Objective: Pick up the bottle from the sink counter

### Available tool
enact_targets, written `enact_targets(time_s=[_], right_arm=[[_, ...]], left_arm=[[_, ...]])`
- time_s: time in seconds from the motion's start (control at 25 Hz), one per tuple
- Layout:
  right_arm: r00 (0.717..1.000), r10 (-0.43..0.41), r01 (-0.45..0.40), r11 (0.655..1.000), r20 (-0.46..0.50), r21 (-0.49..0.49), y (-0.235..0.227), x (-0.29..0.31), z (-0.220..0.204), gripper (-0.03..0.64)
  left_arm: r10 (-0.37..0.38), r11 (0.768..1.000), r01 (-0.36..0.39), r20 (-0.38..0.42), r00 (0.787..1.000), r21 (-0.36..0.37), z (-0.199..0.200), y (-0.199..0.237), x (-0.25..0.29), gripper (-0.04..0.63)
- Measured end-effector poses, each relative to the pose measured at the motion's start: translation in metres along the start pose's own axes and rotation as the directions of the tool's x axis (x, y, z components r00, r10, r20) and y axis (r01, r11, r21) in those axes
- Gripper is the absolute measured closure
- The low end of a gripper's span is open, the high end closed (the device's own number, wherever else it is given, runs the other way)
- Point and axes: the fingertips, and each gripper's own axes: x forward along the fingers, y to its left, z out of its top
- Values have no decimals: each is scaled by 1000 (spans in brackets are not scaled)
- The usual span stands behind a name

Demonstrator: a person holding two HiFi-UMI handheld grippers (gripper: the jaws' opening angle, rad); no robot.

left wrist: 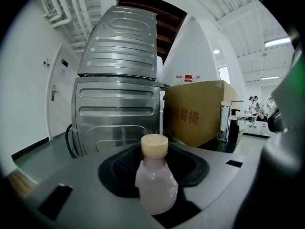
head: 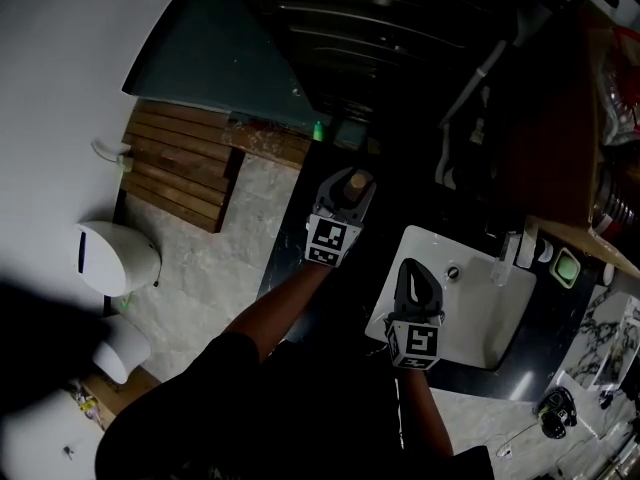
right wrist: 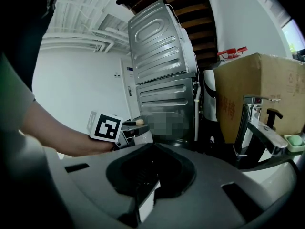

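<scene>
A small clear bottle point(left wrist: 156, 187) with pale pinkish liquid and a tan cap stands upright between the jaws of my left gripper point(left wrist: 155, 173), which close against its sides. In the head view the left gripper point(head: 350, 186) sits over the dark counter point(head: 375, 238), and the tan cap of the bottle point(head: 356, 179) shows at its tip. The right gripper view shows the left gripper point(right wrist: 136, 130) from the side, with the bottle point(right wrist: 139, 122) in it. My right gripper point(head: 412, 273) hovers over the white sink point(head: 500, 313), jaws together and holding nothing.
A tap point(head: 505, 256) and green soap point(head: 567, 266) stand at the sink's far rim. Behind the counter are a ribbed metal appliance point(left wrist: 119, 80) and a cardboard box point(left wrist: 200, 111). A toilet point(head: 115, 258) and wooden slats point(head: 185, 163) lie on the floor to the left.
</scene>
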Motion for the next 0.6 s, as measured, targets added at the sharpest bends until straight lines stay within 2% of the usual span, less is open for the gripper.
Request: enact_targets(time_s=[0.16, 0.32, 0.48, 0.6], right_arm=[[1000, -11, 11, 1000, -4, -4, -3, -5, -2, 577], [1000, -22, 22, 1000, 2, -12, -7, -10, 0, 577], [1000, -19, 19, 1000, 5, 2, -7, -16, 1, 577], [1000, -11, 11, 1000, 17, 9, -5, -19, 6, 577]], left_arm=[[-6, 1000, 6, -8, 1000, 13, 1, -1, -1, 456], [-4, 1000, 5, -21, 1000, 13, 0, -1, -4, 459], [-13, 1000, 12, -37, 999, -22, 0, -4, -15, 460], [-28, 1000, 27, -34, 999, -14, 2, -10, -26, 460]])
